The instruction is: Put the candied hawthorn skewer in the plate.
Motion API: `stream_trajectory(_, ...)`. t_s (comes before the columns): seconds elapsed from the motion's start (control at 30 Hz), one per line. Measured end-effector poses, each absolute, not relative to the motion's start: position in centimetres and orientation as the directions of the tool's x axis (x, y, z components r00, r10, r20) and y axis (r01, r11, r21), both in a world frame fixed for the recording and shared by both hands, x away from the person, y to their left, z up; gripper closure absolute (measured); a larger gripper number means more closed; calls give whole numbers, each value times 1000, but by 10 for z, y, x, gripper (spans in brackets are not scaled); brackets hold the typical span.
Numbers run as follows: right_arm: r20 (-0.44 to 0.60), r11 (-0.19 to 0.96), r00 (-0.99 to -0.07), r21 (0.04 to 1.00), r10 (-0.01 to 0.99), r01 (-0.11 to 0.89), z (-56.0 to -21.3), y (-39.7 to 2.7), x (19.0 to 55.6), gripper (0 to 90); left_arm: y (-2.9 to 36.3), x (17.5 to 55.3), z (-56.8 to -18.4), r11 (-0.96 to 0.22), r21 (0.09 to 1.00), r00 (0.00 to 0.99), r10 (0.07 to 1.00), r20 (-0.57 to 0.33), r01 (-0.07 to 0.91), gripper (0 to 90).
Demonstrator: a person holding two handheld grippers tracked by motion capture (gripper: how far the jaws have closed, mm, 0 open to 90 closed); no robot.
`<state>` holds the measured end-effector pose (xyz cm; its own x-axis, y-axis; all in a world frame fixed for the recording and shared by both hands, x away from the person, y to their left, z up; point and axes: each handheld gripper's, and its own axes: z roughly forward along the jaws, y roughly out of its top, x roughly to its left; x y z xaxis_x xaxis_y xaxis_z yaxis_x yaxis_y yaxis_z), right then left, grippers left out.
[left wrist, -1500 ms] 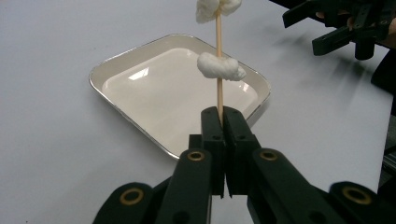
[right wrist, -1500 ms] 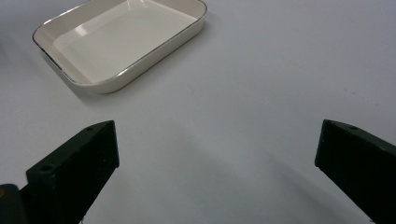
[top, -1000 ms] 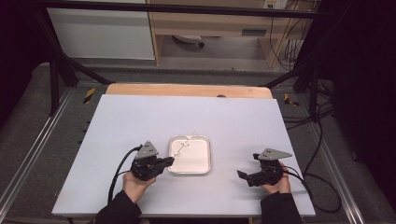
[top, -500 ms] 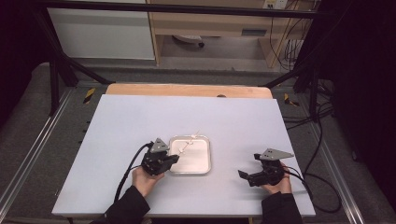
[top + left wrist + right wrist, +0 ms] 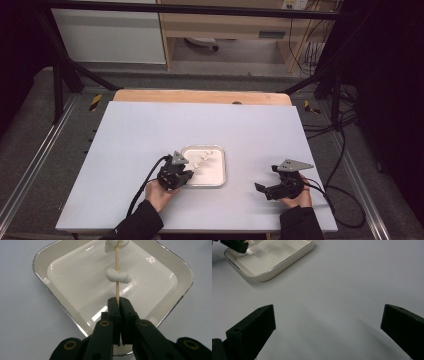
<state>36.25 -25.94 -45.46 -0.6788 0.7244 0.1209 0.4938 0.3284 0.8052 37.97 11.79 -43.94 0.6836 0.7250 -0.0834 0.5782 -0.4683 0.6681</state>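
Left gripper view: the left tongs [image 5: 117, 301] are clamped on the near end of a thin wooden skewer [image 5: 116, 277], with both black jaws pressed together on the stick. The skewer runs away from the tongs over the inside of a white tray [image 5: 75, 272] with a metallic rim. Two white lumps [image 5: 118, 276] sit on the skewer, one a little beyond the jaws and one farther along at the top edge of the view. The tray rests on the pale bench [image 5: 22, 322].

Right gripper view: the right tongs [image 5: 328, 330] stand wide apart with nothing between the jaws, above bare bench surface. The tray lies well beyond them at the upper left, and the tip of the other tongs reaches over its far corner.

High view: the person's left hand [image 5: 160, 192] holds the left tongs [image 5: 186, 176] at the near left edge of the tray [image 5: 217, 175], near the middle of the bench [image 5: 150, 125]. The skewer [image 5: 205, 161] slants across the tray toward its far right corner. The right hand [image 5: 295, 197] holds the right tongs [image 5: 260, 188] low over the bench, well apart from the tray on its right side, jaws pointing toward it. Cables trail from both tongs to the near edge.
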Motion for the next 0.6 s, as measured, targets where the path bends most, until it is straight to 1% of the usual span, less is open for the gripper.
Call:
stream_trajectory(0.3,126,323,-678,806,724,495,-454,-259,362,4,117,381,-441,-475,660,687,722,-87,582,860)
stream_trajectory(0.43,129,321,-677,806,725,497,-454,-259,362,4,120,380,-438,-482,667,697,713,-78,568,769)
stream_trajectory(0.6,127,320,-677,808,725,494,-454,-259,362,4,128,379,-431,-490,684,714,698,-63,540,588)
